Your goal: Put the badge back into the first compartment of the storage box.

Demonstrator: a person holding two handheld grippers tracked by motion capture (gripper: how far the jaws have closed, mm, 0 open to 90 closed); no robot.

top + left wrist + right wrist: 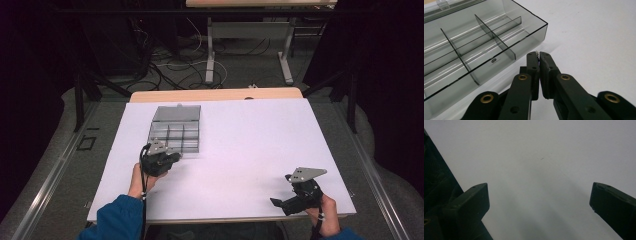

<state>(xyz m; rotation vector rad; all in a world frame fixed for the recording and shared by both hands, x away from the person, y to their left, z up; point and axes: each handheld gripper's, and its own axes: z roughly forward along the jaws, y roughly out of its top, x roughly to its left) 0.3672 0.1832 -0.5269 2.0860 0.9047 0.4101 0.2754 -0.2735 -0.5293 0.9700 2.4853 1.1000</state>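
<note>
Between left gripper (538,53) tips, tiny metal piece (537,52)

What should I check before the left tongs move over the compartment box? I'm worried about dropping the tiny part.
1. Left tongs shut: ok, the jaws are pressed together.
2. Small metal piece pinched at the tips: ok, though too small to identify.
3. Compartment box open: ok, lid tipped back, dividers exposed.
4. Compartments free: ok for those in the left gripper view.
5. Right tongs out of the way: ok, open and empty over the white sheet, far from the box.
</note>
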